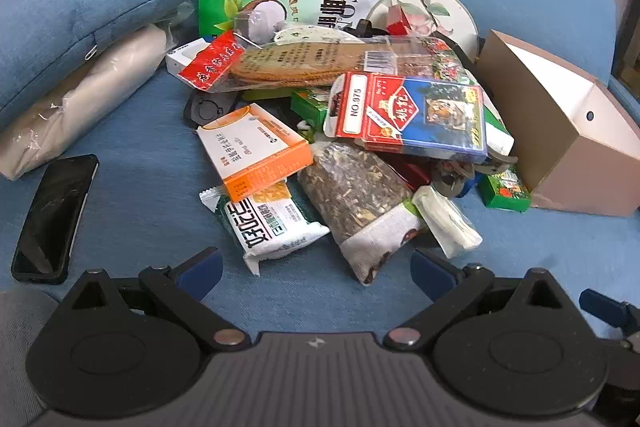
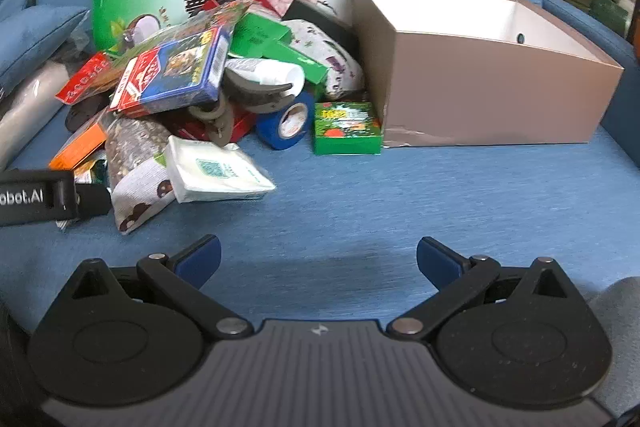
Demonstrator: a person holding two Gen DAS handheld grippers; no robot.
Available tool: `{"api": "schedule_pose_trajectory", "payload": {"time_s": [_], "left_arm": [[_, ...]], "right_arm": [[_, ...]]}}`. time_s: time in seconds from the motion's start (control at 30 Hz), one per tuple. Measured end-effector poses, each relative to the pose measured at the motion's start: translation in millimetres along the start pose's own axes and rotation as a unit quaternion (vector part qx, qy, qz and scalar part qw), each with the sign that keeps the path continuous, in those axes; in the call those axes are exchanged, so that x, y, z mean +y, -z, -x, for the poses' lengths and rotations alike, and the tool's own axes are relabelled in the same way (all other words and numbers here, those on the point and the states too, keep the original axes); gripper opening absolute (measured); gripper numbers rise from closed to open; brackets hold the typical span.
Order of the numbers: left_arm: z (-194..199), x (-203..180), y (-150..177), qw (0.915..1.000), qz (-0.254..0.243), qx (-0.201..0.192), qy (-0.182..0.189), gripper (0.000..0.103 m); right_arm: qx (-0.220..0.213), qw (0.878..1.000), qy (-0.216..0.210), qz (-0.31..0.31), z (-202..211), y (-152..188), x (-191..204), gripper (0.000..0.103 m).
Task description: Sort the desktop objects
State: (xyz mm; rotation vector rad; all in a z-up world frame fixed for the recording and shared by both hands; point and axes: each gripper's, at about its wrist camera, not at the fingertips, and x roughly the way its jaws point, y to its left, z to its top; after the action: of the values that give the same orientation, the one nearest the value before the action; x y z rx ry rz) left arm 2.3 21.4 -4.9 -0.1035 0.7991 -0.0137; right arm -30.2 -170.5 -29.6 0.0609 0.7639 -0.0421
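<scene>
Both your tongs gape wide, nothing btwn the jaws: left gripper sits just short of the pile of packets, right gripper over bare blue cushion, pile front-left, open box ahead

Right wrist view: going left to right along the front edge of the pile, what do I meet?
Tissue pack → blue tape roll → green box → open cardboard box.
</scene>
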Motion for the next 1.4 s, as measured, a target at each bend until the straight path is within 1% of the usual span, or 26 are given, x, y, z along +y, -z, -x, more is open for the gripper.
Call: {"api": "schedule_pose_trajectory", "payload": {"time_s": [0.17, 0.27, 0.4, 0.5, 0.57, 0.63, 0.77, 0.8, 0.83, 0.9, 0.97, 1.0, 1.03, 1.07, 1.1, 1.13, 1.17, 1.23, 1.27, 1.3, 1.33, 1.4], "left_arm": [[-7, 5, -2, 0.9999, 0.011, 0.006, 0.003, 0.103], [-11, 6, -3, 0.9999, 0.009, 0.01, 0.007, 0.103], [-12, 7, -9, 0.9997, 0.009, 0.004, 0.023, 0.102], [-14, 8, -15, 0.9994, 0.009, -0.004, 0.032, 0.102], [-19, 8, -19, 0.9991, 0.012, -0.001, 0.039, 0.101], [-25, 7, -22, 0.9989, 0.013, 0.004, 0.045, 0.092], [-38, 1, -27, 0.9986, 0.007, 0.016, 0.05, 0.089], [-40, 0, -27, 0.9988, 0.004, 0.014, 0.048, 0.089], [-42, -1, -28, 0.9989, -0.002, 0.01, 0.045, 0.088], [-46, -3, -30, 0.999, -0.007, 0.01, 0.043, 0.086], [-52, -4, -34, 0.9989, -0.011, 0.009, 0.046, 0.085], [-54, -5, -35, 0.9987, -0.014, 0.008, 0.049, 0.083], [-55, -7, -35, 0.9985, -0.018, 0.007, 0.052, 0.075], [-56, -8, -36, 0.9981, -0.021, 0.005, 0.057, 0.068], [-57, -8, -36, 0.9973, -0.017, 0.009, 0.071, 0.058], [-58, -7, -36, 0.9971, -0.008, 0.014, 0.075, 0.057], [-57, -8, -35, 0.9972, -0.008, 0.011, 0.073, 0.056], [-53, -10, -32, 0.9973, -0.017, 0.004, 0.072, 0.047], [-49, -11, -31, 0.9973, -0.02, 0.002, 0.071, 0.045], [-46, -11, -30, 0.9972, -0.021, 0.001, 0.071, 0.04], [-43, -10, -29, 0.997, -0.021, 0.002, 0.074, 0.036], [-37, -9, -26, 0.9957, -0.021, 0.008, 0.09, 0.032]], "right_arm": [[0.002, 1.0, -0.017, 0.02, -5, 2, 8, 0.101], [0.001, 0.999, -0.028, 0.033, -7, 1, 12, 0.101], [-0.016, 0.996, -0.054, 0.066, -11, -3, 20, 0.101], [-0.023, 0.994, -0.065, 0.084, -16, -9, 25, 0.101], [-0.028, 0.992, -0.077, 0.091, -19, -12, 27, 0.101], [-0.033, 0.99, -0.089, 0.104, -23, -16, 32, 0.101], [-0.042, 0.984, -0.105, 0.139, -30, -20, 42, 0.1], [-0.046, 0.982, -0.111, 0.146, -31, -21, 43, 0.098], [-0.049, 0.98, -0.116, 0.152, -32, -21, 44, 0.084], [-0.046, 0.977, -0.122, 0.167, -36, -24, 47, 0.072], [-0.044, 0.976, -0.125, 0.174, -41, -25, 49, 0.069], [-0.044, 0.975, -0.126, 0.178, -42, -26, 49, 0.061], [-0.043, 0.974, -0.128, 0.18, -43, -25, 49, 0.046], [-0.04, 0.974, -0.13, 0.18, -44, -26, 49, 0.038], [-0.037, 0.974, -0.132, 0.181, -44, -26, 48, 0.035], [-0.041, 0.974, -0.133, 0.181, -42, -25, 47, 0.031], [-0.045, 0.973, -0.134, 0.184, -39, -25, 45, 0.029], [-0.052, 0.973, -0.136, 0.181, -33, -25, 42, 0.022], [-0.056, 0.973, -0.138, 0.177, -30, -25, 40, 0.02], [-0.058, 0.974, -0.138, 0.172, -27, -25, 36, 0.017], [-0.058, 0.974, -0.14, 0.168, -25, -26, 33, 0.016], [-0.055, 0.975, -0.146, 0.156, -18, -27, 25, 0.015]]}}
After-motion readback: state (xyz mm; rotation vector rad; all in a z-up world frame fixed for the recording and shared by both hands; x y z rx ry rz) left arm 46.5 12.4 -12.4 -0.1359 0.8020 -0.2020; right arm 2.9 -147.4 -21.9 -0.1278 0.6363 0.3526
